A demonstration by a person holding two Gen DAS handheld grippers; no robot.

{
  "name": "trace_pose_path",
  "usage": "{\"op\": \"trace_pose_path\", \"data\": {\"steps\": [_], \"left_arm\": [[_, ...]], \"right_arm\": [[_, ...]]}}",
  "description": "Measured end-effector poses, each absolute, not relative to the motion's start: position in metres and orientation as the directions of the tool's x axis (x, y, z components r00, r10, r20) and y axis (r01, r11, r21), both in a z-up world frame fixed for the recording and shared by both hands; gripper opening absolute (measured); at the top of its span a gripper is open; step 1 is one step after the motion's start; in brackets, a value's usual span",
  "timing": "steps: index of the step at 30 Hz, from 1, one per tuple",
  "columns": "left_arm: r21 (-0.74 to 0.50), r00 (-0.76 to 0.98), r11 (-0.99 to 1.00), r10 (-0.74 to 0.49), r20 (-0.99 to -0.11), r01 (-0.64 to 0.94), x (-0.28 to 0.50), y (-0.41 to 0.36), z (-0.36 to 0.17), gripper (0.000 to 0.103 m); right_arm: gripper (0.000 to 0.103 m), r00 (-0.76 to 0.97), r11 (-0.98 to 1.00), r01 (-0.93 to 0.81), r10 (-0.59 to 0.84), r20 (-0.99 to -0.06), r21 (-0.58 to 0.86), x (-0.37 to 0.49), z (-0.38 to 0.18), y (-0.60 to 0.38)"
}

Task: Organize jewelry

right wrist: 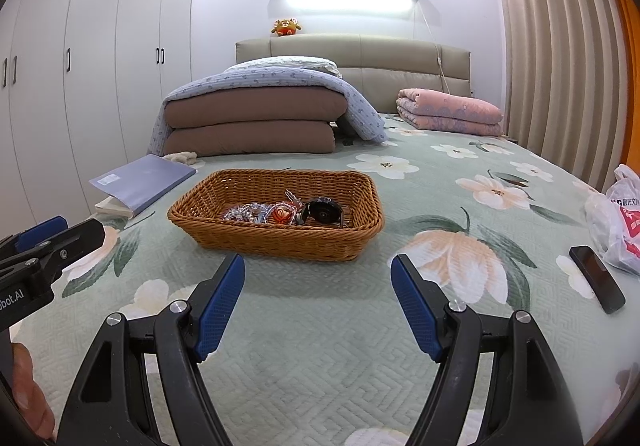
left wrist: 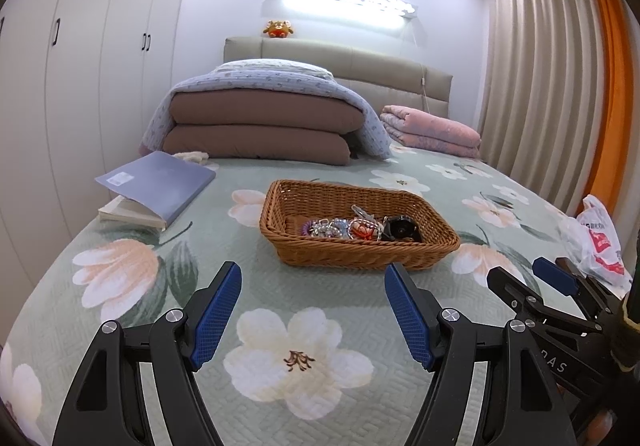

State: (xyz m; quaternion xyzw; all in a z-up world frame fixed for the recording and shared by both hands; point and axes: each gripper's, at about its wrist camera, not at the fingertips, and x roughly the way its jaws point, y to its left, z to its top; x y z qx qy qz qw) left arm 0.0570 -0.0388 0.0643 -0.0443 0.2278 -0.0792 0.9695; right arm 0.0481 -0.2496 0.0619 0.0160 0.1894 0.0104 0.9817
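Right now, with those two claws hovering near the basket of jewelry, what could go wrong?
1. The bracelets, red charm and black watch lie heaped together in the wicker basket; pulling one may drag the others out.
2. The basket sits on a soft bedspread, so a push from the open right gripper or left gripper might tip or slide it.
3. The phone lies near the right gripper and could get knocked.

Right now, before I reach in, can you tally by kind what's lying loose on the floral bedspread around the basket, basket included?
Woven brown wicker basket, holding the jewelry: 1
Blue-covered books, stacked at the left: 2
Black rectangular phone: 1
White-and-red plastic bag: 1
Total: 5
Both sets of jaws are open and empty.
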Motion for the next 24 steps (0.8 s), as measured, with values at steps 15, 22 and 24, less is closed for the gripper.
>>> {"op": "trace_pose_path", "data": {"steps": [15, 22, 24], "left_arm": [[-0.122, 0.881, 0.983, -0.175, -0.44, 0.134, 0.0581, -0.0392, 0.0625, 0.075], [-0.118, 0.881, 0.984, -0.174, -0.44, 0.135, 0.0583, -0.0382, 0.0621, 0.075], [-0.115, 0.885, 0.985, -0.169, -0.434, 0.132, 0.0577, -0.0377, 0.0624, 0.075]], "right_arm": [[0.078, 0.925, 0.999, -0.013, 0.024, -0.379, 0.031, 0.0488, 0.0609, -0.2527], [0.078, 0.924, 0.999, -0.013, 0.024, -0.383, 0.032, 0.0493, 0.0606, -0.2514], [0.078, 0.924, 0.999, -0.013, 0.025, -0.382, 0.032, 0.0493, 0.0606, -0.2513]]}}
